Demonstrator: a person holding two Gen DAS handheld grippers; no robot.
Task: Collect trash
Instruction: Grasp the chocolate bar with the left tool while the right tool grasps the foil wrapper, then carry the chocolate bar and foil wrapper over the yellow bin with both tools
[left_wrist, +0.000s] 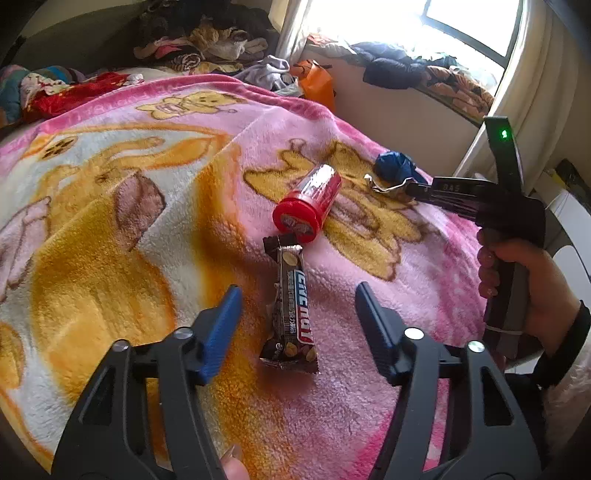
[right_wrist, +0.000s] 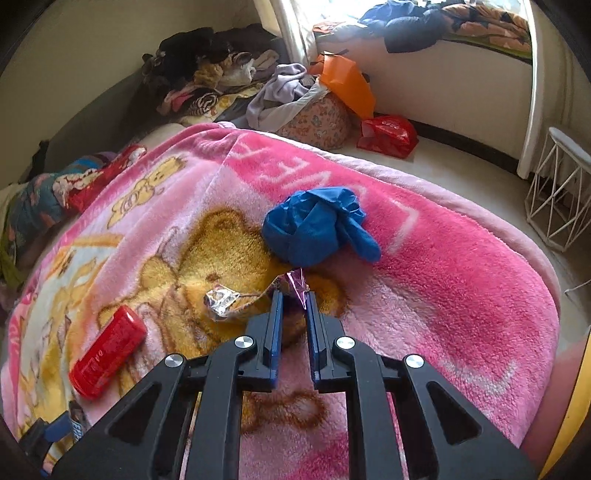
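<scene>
Four pieces of trash lie on the pink cartoon blanket covering the bed. Your left tongs hang spread over the brown snack bar wrapper; it lies lengthwise in the gap, and neither blue pad touches it. Just past the wrapper's far end sits the red canister, on its side, its round end touching the wrapper's tip.

Your right tongs are nearly pressed together, pinching the pink-purple end of a crinkled foil wrapper at the tips. The silver end of that foil trails off to the left on the blanket. Directly beyond the tips lies the crumpled blue glove, touching or just beside the foil (can't separate them from the right wrist view).

From the left wrist view you see your right hand on the gripper handle, its tongs reaching the foil next to the glove.

Clothes pile and an orange bag sit past the bed's far edge; a red bag lies on the floor.
</scene>
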